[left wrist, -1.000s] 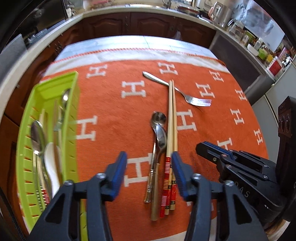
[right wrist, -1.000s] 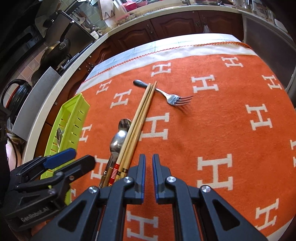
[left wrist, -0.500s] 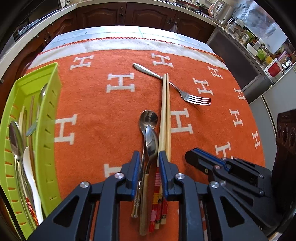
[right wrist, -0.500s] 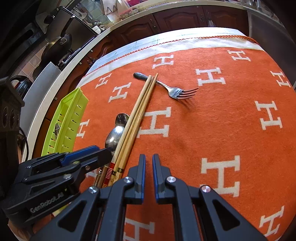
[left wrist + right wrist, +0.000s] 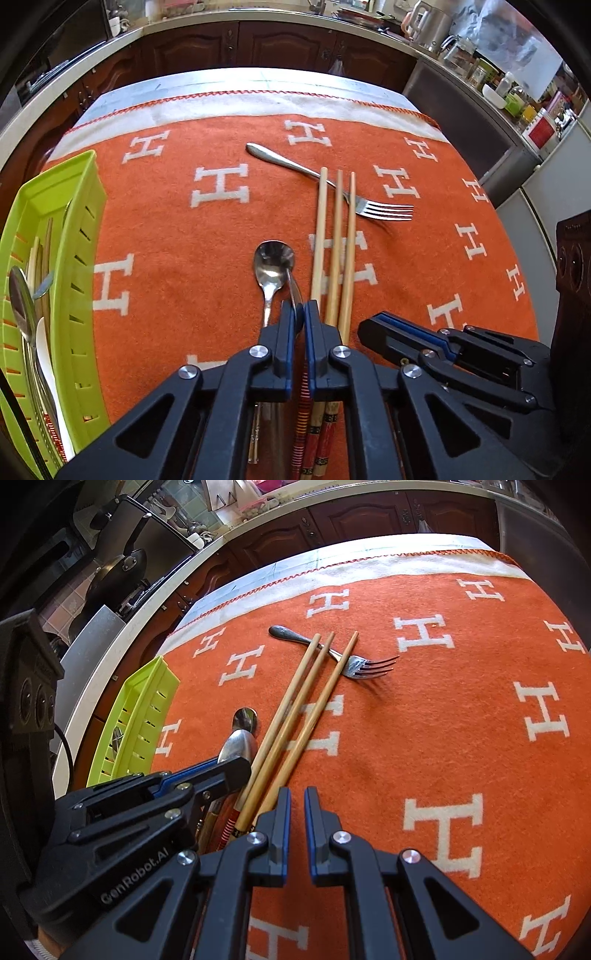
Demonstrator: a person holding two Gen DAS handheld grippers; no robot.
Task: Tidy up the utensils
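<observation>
Utensils are lying on an orange blanket (image 5: 177,236) patterned with white H letters, spread over a kitchen table. The left gripper (image 5: 298,314) is pointing steeply down with its jaws pressed almost together, pinching a spoon (image 5: 236,747) turned on edge between the blue pads. A second spoon (image 5: 272,263) is lying flat just left of it, bowl facing up. Three wooden chopsticks (image 5: 334,243) are lying just right of the pinched spoon, their red patterned ends passing under the left gripper. Their far tips are crossing over a metal fork (image 5: 369,206), which is lying diagonally on the blanket. A lime green slotted tray (image 5: 79,258) is sitting at the blanket's left edge, already holding several spoons and chopsticks. The right gripper (image 5: 297,805) is hovering just right of the chopsticks, jaws nearly together and holding nothing.
</observation>
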